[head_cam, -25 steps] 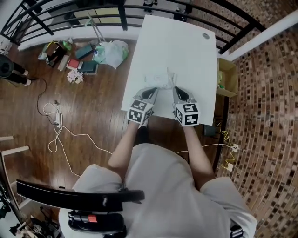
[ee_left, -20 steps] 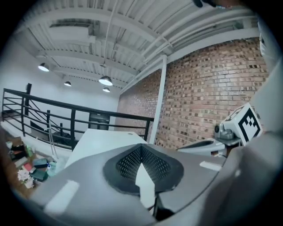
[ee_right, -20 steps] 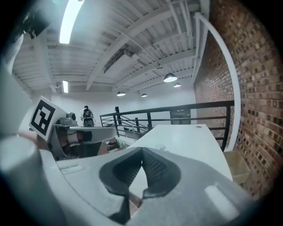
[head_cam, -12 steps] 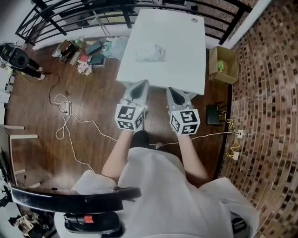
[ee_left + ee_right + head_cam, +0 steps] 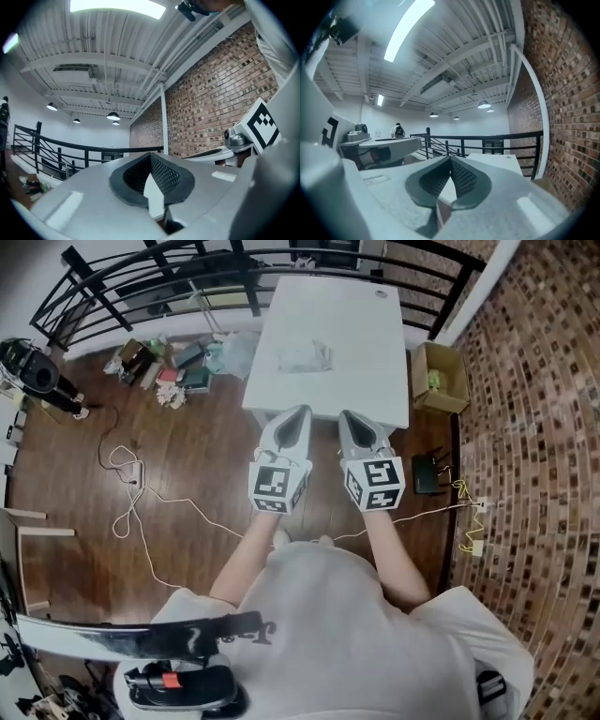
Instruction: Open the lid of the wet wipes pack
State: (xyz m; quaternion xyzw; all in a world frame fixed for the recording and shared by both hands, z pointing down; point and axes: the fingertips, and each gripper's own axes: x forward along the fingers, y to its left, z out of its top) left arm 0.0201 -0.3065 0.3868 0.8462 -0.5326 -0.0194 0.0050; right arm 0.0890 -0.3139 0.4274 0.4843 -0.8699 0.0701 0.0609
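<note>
The wet wipes pack [image 5: 305,357] lies on the white table [image 5: 375,381], a pale crinkled packet near the table's middle; whether its lid is up I cannot tell at this size. Both grippers hang side by side in front of the table's near edge, well short of the pack. My left gripper [image 5: 298,412] is shut with nothing in it, tips together in its own view [image 5: 151,157]. My right gripper [image 5: 345,416] is shut too and holds nothing [image 5: 451,161]. Both gripper views tilt up towards ceiling, railing and brick wall, and the pack is not visible in them.
A cardboard box [image 5: 439,379] stands right of the table. Books and bags [image 5: 169,367] clutter the floor at its left. White cables [image 5: 131,493] trail over the wooden floor. A black railing [image 5: 141,277] runs behind the table, brick surface to the right.
Both grippers have drawn back from the pack to beyond the table's near edge. The pack stays lying on the table, and the head view has pulled away from it.
</note>
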